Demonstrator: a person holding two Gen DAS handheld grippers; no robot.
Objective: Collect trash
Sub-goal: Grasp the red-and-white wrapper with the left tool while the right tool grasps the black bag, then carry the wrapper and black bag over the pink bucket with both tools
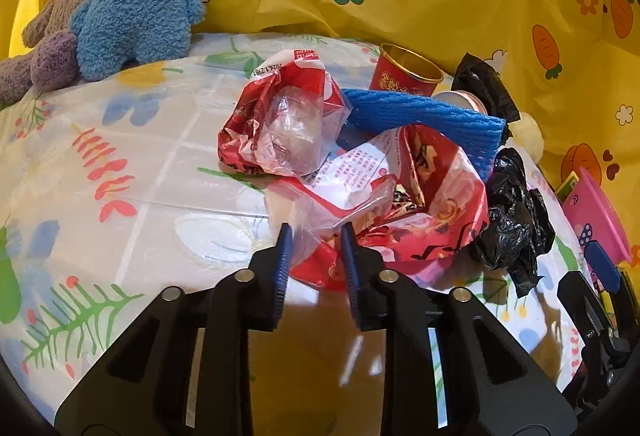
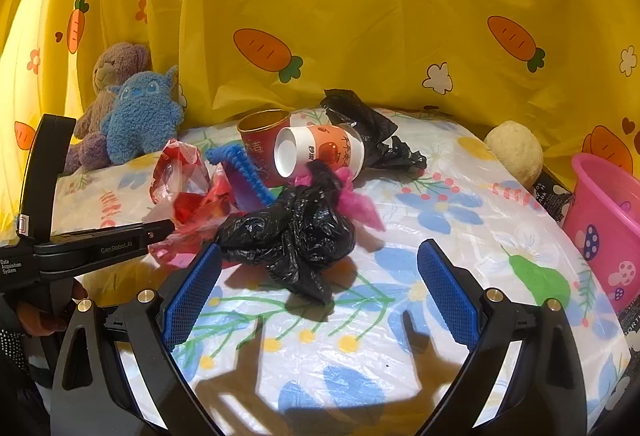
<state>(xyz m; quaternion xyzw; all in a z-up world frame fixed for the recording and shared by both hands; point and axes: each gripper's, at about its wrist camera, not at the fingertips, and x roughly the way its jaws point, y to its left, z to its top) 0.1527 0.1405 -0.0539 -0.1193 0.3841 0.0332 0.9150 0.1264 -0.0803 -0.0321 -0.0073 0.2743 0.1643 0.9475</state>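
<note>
In the left wrist view a red paper cup (image 1: 404,76) stands open-mouthed at the far side of the trash heap on the floral-covered worktop (image 1: 120,164), nothing visible inside it, and the left gripper (image 1: 316,256) has its jaws drawn narrow onto the clear-and-red plastic wrapper (image 1: 344,204) at the heap's near edge. In the right wrist view a white paper cup (image 2: 320,150) lies on its side, its visible inside bare, against the red cup, a pink bucket (image 2: 608,220) stands at the far right with its inside hidden, and the right gripper (image 2: 320,288) hovers with jaws spread wide, holding nothing, just short of the crumpled black plastic bag (image 2: 296,236).
</note>
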